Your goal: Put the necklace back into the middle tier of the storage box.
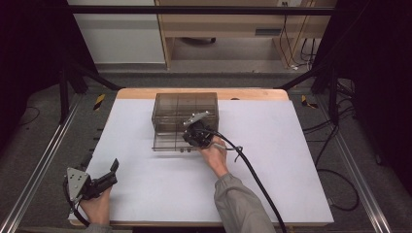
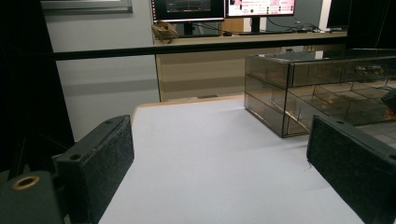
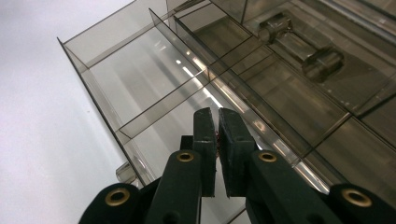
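Right gripper (image 3: 215, 122) jaws nearly closed, maybe pinching something tiny, over open drawer (image 3: 154, 88) of rigid brittle acrylic organizer (image 1: 184, 112); grip by knob; left gripper (image 1: 109, 174) spread

White-topped desk (image 1: 145, 194) spread across centre of high view, wooden edge along far side. Pale wooden cabinet (image 1: 218, 24) stood at top centre. Black cables (image 1: 335, 141) lay on grey floor (image 1: 43, 116) at right. Yellow-black tape strip (image 1: 99, 100) sat off desk's upper-left corner. Lit monitors (image 2: 187, 7) lined top of left gripper view.
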Demonstrator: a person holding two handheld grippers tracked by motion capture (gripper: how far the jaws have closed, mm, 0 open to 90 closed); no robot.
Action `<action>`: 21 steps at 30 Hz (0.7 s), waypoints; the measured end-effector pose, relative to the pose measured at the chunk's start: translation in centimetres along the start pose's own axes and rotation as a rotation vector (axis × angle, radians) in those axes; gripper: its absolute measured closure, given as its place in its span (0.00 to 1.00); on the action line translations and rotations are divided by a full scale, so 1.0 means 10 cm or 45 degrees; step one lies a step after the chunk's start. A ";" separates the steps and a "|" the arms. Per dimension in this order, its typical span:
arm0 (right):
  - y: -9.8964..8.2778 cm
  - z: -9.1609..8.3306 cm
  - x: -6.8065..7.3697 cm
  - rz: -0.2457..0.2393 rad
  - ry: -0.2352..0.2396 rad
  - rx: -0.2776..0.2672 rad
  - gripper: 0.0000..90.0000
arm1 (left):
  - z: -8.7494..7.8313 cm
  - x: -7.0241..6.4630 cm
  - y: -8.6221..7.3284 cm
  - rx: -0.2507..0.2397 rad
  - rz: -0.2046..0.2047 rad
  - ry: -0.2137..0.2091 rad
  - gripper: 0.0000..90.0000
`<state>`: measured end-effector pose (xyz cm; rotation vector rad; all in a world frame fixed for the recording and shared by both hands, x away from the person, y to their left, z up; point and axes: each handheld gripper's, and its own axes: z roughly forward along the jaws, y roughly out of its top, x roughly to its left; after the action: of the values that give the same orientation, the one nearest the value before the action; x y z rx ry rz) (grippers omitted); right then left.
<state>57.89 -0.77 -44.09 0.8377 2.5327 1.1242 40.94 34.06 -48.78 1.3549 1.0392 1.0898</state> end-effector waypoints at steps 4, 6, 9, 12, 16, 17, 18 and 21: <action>-0.01 -0.01 -0.01 0.007 -0.006 -0.002 0.94 | 0.00 0.00 0.00 0.001 0.001 0.000 0.08; -0.02 -0.01 -0.02 0.012 -0.007 -0.001 0.92 | 0.00 0.00 0.00 0.000 0.001 0.000 0.08; -0.03 -0.01 -0.02 0.025 -0.010 -0.003 0.90 | 0.00 0.00 0.00 0.001 0.002 0.000 0.08; -0.03 -0.01 -0.02 0.039 -0.007 -0.009 0.86 | 0.00 0.00 0.00 0.000 0.001 0.000 0.08; -0.02 -0.03 -0.02 0.045 -0.008 -0.016 0.84 | 0.00 0.00 0.00 0.000 0.001 0.000 0.08; -0.01 -0.04 -0.03 0.059 -0.006 -0.025 0.82 | 0.00 0.00 0.00 0.000 0.001 0.000 0.08; -0.01 -0.04 -0.03 0.059 -0.006 -0.025 0.82 | 0.00 0.00 0.00 0.000 0.001 0.000 0.08; 0.01 -0.11 -0.02 0.068 -0.002 -0.038 0.78 | 0.00 0.00 0.00 0.001 0.001 0.000 0.08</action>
<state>57.65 -1.51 -43.33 0.9030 2.4996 1.1737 40.94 34.05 -48.77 1.3564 1.0391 1.0901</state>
